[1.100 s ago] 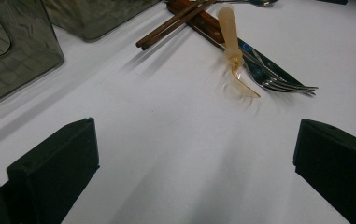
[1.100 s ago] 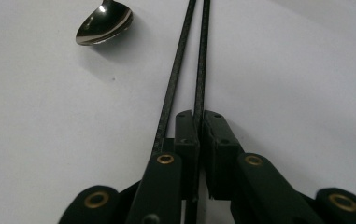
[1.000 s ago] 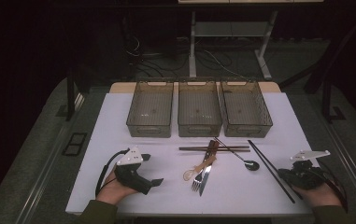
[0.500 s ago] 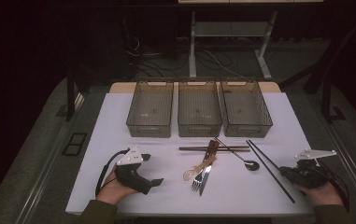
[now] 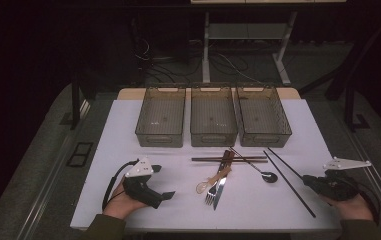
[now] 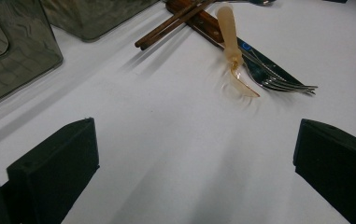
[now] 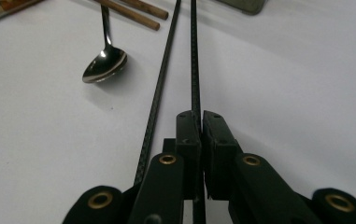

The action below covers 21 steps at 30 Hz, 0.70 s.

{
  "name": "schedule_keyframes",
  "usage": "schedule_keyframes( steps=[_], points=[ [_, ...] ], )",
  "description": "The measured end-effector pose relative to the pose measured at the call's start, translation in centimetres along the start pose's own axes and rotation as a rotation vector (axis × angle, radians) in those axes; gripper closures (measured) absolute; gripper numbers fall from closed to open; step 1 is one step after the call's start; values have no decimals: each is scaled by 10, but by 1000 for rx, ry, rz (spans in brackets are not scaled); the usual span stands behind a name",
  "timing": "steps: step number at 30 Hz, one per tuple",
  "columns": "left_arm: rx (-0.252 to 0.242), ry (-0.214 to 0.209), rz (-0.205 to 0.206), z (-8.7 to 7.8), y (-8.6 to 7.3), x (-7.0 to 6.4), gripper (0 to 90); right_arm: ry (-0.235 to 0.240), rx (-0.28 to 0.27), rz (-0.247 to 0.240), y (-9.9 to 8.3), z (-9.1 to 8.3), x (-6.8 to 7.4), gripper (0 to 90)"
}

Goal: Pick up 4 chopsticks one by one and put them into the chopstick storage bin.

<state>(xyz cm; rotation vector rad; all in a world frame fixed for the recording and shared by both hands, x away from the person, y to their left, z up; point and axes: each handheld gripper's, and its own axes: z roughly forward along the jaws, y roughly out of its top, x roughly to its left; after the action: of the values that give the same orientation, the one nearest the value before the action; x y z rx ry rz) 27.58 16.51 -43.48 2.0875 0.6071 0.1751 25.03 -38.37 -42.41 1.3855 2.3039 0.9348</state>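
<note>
**Right gripper pinches one black chopstick**

The right gripper (image 7: 200, 122) rests low at the right side of the white table (image 5: 128, 130). Its jaws are pressed together on one black chopstick (image 7: 195, 60), which passes between them. The second black chopstick (image 7: 159, 88) lies on the table just beside it, on the side of the metal spoon (image 7: 104, 63). In the high view both chopsticks lie slanted, right of the spoon.

The left gripper (image 6: 194, 154) lies in the hand at the left front of the table, its jaws wide apart and holding nothing. Ahead of it are a clear plastic spoon (image 6: 234, 56), a fork (image 6: 278, 81) and a knife with wooden handle (image 6: 203, 21). Three baskets (image 5: 213, 117) stand in a row at the far side.
</note>
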Motion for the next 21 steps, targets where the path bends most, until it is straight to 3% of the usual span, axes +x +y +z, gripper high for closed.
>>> schedule_keyframes(
  steps=[5, 17, 21],
  points=[
    [0, 1, -6, 0, -1, 2, 0, 18, -37, 0, 1, -6, -1, 859],
    [-4, -13, -5, 2, -1, 1, 0, 112, -97, -68, 11, -11, 9, 859],
    [-8, -17, -6, 2, 0, 0, 0, 121, -104, -84, 13, -11, 11, 858]
  ],
)
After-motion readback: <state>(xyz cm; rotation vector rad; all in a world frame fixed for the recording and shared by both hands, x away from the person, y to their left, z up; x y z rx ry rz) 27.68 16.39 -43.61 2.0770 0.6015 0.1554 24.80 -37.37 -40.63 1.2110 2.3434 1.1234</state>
